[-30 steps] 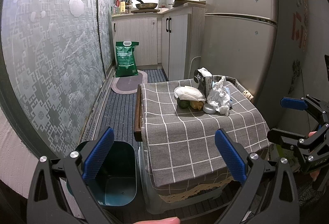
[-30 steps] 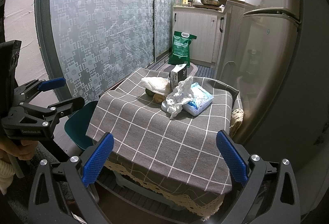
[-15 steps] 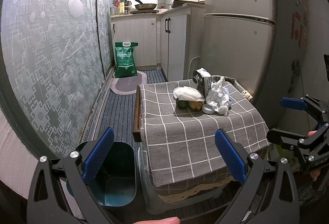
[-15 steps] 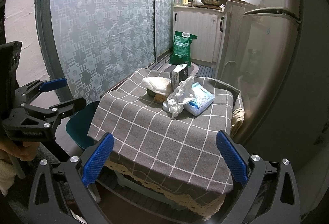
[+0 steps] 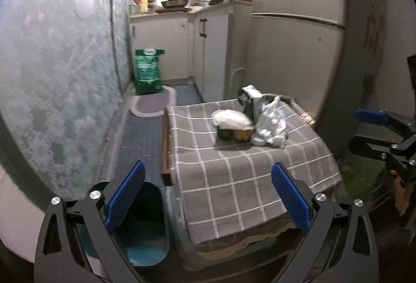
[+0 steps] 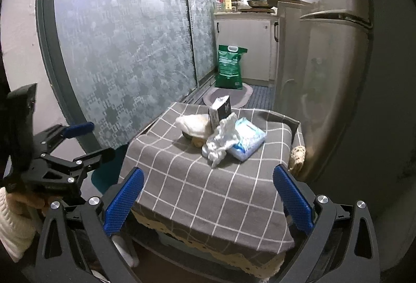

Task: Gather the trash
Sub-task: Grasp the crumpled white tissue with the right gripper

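Fingers (image 5: 124,195) on both my grippers stay wide and empty, now nearer the counter (image 6: 208,194), trash pile (image 6: 221,137) untouched.

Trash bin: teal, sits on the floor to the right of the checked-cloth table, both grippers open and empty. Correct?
Not quite: the side is wrong. The left wrist view shows the teal trash bin on the floor to the left of the checked-cloth table, by the frosted glass door. The rest holds: the left gripper and right gripper are both open and empty.
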Demonstrator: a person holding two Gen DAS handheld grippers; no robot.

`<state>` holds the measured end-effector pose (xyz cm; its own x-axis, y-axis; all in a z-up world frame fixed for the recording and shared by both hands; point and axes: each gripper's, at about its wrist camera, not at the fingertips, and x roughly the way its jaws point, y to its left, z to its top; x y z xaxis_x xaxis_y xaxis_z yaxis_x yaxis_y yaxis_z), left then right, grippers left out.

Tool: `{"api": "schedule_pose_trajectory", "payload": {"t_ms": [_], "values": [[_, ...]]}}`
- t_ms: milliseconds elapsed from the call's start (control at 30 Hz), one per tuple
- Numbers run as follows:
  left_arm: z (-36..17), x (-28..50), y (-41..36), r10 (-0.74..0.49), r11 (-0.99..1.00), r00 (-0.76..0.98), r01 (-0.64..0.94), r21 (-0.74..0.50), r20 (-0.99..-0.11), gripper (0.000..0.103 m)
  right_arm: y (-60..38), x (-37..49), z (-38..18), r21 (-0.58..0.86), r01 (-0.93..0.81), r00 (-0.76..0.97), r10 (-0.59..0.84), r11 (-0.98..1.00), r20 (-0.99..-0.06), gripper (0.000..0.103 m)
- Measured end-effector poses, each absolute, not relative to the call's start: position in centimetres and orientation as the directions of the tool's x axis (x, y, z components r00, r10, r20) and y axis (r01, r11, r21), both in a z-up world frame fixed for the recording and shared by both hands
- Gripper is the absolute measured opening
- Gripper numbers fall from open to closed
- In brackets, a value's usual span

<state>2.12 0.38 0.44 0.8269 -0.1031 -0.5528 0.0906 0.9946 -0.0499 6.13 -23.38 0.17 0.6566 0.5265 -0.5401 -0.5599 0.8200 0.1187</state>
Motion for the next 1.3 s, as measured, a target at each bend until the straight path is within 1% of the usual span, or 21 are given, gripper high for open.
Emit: {"api": "schedule_pose_trajectory", "payload": {"t_ms": [33,67,100,133,200,233,267,300,433,500,533,700,900,967,1000,1033,1067,1167,1200,1267,1300], "values": [[0.7,2.5,0.5,-0.115,0.993,0.825,0.098,-0.06,-0.553,0.092,-23.4,6.3,0.3,0.117,-0.565,0.653,0.53,0.817,-0.542,0.1],[0.9,3.0,0.8,-0.124,0.992,0.818,0.105,-0.066,-0.562,0.083,-23.3,6.6,0.6,0.112,-0.578,0.646,0.537,0.809,-0.543,0.099],[1.0,3.6,0.8,-0.139,0.99,0.811,0.117,-0.075,-0.569,0.076,-23.1,7.0,0.8,0.101,-0.59,0.638,0.54,0.801,-0.549,0.096],[1.1,4.2,0.8,-0.153,0.988,0.804,0.129,-0.082,-0.575,0.074,-22.9,7.3,0.9,0.089,-0.601,0.631,0.54,0.794,-0.557,0.088],[1.4,5.4,0.5,-0.165,0.986,0.797,0.146,-0.08,-0.582,0.065,-22.2,8.4,1.2,0.054,-0.626,0.616,0.535,0.778,-0.578,0.079],[1.5,6.3,0.3,-0.176,0.984,0.789,0.161,-0.078,-0.589,0.062,-22.1,8.9,1.1,0.05,-0.634,0.608,0.537,0.772,-0.584,0.076],[1.4,6.9,0.1,-0.184,0.982,0.782,0.171,-0.079,-0.595,0.055,-22.0,9.6,1.1,0.049,-0.645,0.595,0.541,0.763,-0.594,0.074],[1.3,7.7,0.0,-0.197,0.979,0.771,0.183,-0.085,-0.605,0.047,-21.8,10.4,1.0,0.049,-0.653,0.583,0.543,0.756,-0.604,0.069],[0.3,10.8,-0.6,-0.229,0.972,0.721,0.205,-0.114,-0.654,0.045,-21.5,13.0,0.4,0.07,-0.667,0.548,0.552,0.742,-0.629,0.056],[-0.2,12.0,-0.8,-0.237,0.97,0.706,0.209,-0.124,-0.667,0.04,-21.3,14.3,-0.1,0.076,-0.671,0.533,0.551,0.737,-0.642,0.05],[-0.5,12.9,-0.8,-0.251,0.967,0.692,0.21,-0.144,-0.677,0.04,-21.2,14.7,-0.3,0.079,-0.672,0.528,0.552,0.736,-0.645,0.049],[-1.6,15.2,-0.4,-0.267,0.964,0.654,0.183,-0.194,-0.708,0.037,-21.3,16.5,-1.7,0.112,-0.668,0.501,0.557,0.735,-0.663,0.049],[-2.9,17.2,0.0,-0.3,0.953,0.608,0.156,-0.26,-0.735,0.037,-22.1,18.1,-2.6,0.2,-0.68,0.448,0.616,0.705,-0.648,0.049],[-3.4,17.8,0.5,-0.356,0.931,0.582,0.157,-0.328,-0.732,0.037,-22.2,18.5,-2.9,0.251,-0.683,0.42,0.65,0.686,-0.633,0.049],[-3.5,18.0,0.8,-0.378,0.921,0.579,0.153,-0.359,-0.723,0.037,-22.3,18.7,-3.0,0.27,-0.681,0.411,0.661,0.681,-0.628,0.047],[-3.4,18.1,0.8,-0.384,0.917,0.581,0.15,-0.369,-0.718,0.037,-22.3,18.9,-3.1,0.275,-0.678,0.408,0.66,0.682,-0.631,0.044],[-3.2,18.1,0.8,-0.387,0.916,0.585,0.156,-0.37,-0.713,0.036,-22.2,19.1,-3.3,0.271,-0.672,0.411,0.652,0.689,-0.637,0.043],[-3.0,18.3,0.3,-0.388,0.918,0.584,0.174,-0.357,-0.713,0.022,-22.1,19.3,-3.6,0.272,-0.666,0.408,0.645,0.694,-0.647,0.042],[-3.0,18.3,0.1,-0.386,0.92,0.583,0.18,-0.349,-0.715,0.016,-22.0,19.4,-3.6,0.271,-0.665,0.409,0.643,0.696,-0.648,0.042],[-3.0,18.2,-0.4,-0.376,0.925,0.584,0.19,-0.329,-0.719,0.011,-21.6,19.5,-3.6,0.269,-0.665,0.409,0.642,0.696,-0.649,0.042],[-3.0,18.2,-0.5,-0.377,0.925,0.586,0.196,-0.326,-0.718,0.006,-21.4,19.6,-3.5,0.261,-0.663,0.415,0.634,0.702,-0.652,0.042]]}}
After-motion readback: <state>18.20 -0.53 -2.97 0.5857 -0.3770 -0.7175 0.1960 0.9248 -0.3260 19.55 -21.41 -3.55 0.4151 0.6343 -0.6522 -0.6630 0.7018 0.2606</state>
